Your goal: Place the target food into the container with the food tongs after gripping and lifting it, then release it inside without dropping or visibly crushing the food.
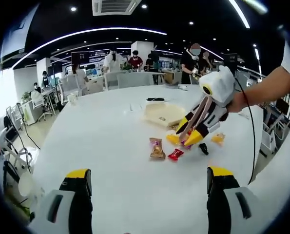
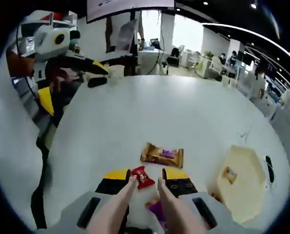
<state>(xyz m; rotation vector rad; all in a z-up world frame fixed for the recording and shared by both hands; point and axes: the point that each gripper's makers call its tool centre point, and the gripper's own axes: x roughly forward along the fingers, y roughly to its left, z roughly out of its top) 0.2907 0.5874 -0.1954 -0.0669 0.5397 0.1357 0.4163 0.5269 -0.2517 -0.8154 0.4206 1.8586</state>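
The red snack [image 2: 142, 177] is a small, shiny packet with white print too small to read; it lies on the white counter [image 2: 149, 117] between the tips of the tongs [image 2: 144, 187] that the right gripper [image 2: 145, 181] holds with its fingers closed on them. A gold packet [image 2: 162, 155] with a purple patch lies just beyond it, and the pale container [image 2: 242, 183] stands to the right with one snack inside. In the left gripper view the left gripper [image 1: 147, 190] has its fingers wide apart and holds nothing, and an orange snack [image 1: 218, 138] lies beyond the right gripper.
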